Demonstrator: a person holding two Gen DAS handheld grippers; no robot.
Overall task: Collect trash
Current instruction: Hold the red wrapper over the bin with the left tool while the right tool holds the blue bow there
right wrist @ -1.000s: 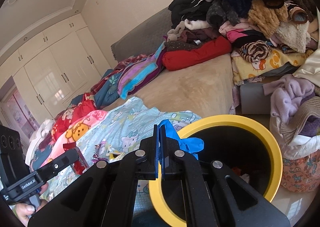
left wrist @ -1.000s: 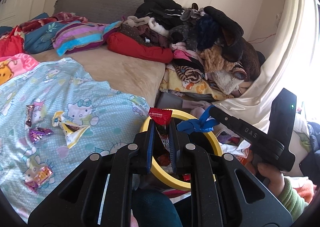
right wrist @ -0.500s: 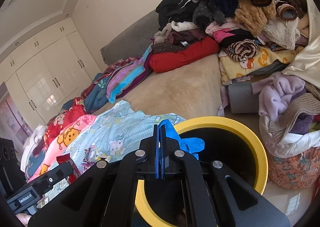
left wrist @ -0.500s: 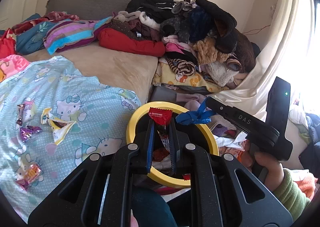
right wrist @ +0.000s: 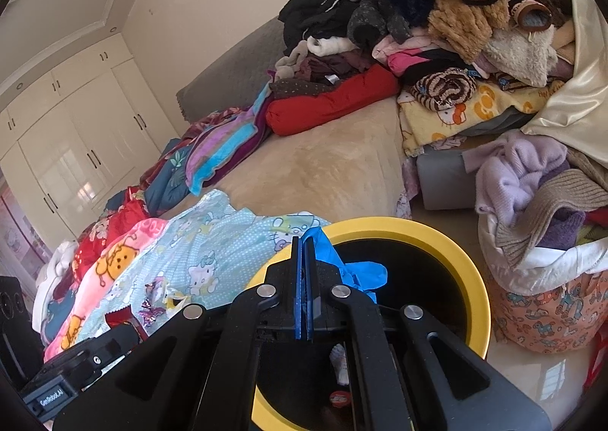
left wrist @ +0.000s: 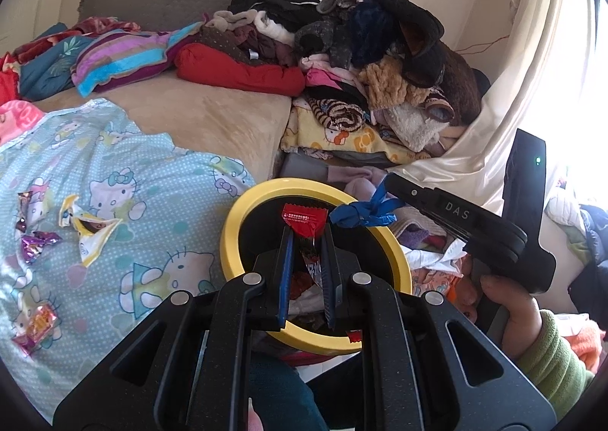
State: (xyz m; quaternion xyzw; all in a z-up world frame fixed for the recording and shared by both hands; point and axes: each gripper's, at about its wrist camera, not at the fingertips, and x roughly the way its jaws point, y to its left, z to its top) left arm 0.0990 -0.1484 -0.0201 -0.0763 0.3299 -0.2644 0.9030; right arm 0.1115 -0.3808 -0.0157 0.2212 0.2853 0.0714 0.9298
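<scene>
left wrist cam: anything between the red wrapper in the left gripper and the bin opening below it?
Nothing: in the left wrist view the red wrapper hangs directly over the yellow-rimmed bin.

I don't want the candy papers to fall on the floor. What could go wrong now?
The left gripper holds the red wrapper over the yellow bin, near the far rim; it might flutter out. The right gripper pinches the blue scrap right at the rim, so it could land outside. More wrappers remain on the blanket.
</scene>
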